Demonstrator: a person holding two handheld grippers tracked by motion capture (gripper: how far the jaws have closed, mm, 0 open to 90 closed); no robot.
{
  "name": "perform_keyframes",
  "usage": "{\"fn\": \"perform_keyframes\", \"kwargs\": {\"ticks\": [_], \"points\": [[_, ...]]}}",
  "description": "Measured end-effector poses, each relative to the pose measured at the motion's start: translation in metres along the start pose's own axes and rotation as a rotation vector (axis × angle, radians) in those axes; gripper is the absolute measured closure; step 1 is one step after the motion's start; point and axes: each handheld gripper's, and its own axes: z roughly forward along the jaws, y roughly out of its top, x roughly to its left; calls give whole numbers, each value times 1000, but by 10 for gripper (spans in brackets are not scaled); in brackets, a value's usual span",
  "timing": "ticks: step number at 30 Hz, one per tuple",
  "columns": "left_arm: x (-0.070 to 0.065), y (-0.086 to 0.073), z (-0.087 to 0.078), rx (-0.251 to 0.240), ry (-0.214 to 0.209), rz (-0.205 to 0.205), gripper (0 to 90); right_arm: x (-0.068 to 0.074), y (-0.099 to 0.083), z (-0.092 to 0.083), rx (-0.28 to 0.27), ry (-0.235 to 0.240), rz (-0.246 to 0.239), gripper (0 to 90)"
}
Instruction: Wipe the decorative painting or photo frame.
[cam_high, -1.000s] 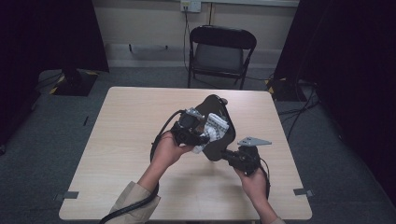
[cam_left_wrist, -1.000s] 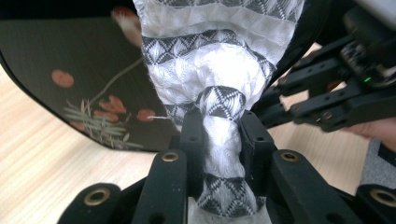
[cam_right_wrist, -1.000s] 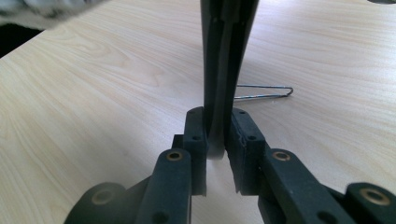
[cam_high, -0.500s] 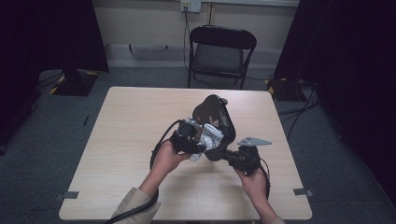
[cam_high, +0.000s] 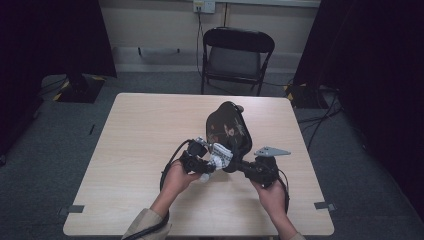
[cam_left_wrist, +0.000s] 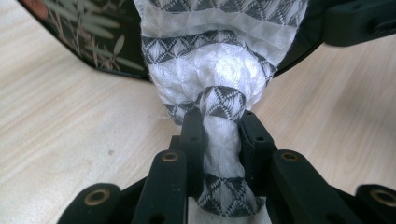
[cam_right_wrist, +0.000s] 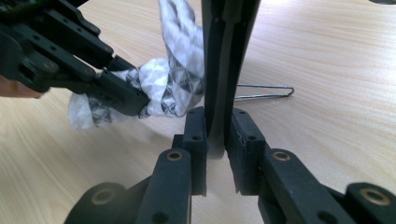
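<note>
Table (cam_high: 140, 150): pale wood, no writing readable.
Tray (cam_high: 227, 129): black, leaf pattern, tilted up at centre, near edge pinched by closed right gripper (cam_right_wrist: 215, 135).
Cloth (cam_left_wrist: 219, 70): patterned white, against tray, clamped by left gripper (cam_left_wrist: 219, 135).

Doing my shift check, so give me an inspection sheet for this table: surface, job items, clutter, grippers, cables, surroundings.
Surface: pale wooden table, bare.
Job's things: black floral-patterned tray held on edge; white-and-grey patterned cloth against it.
Clutter: thin wire loop lying on the tabletop.
Grippers: left gripper shut on the cloth; right gripper shut on the tray's edge.
Cables: black cable trailing from the left gripper.
Surroundings: black folding chair, dark curtains, grey floor.
</note>
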Motion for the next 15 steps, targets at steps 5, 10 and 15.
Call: {"fn": "perform_keyframes", "kwargs": {"ticks": [5, 10, 15], "points": [[4, -8, 8, 24, 7, -17, 747, 0, 0, 0, 0, 1, -2, 787], [8, -17, 14, 47, 17, -27, 747, 0, 0, 0, 0, -2, -3, 786], [11, -24, 18, 64, 13, -34, 747, 0, 0, 0, 0, 0, -3, 787]]}}
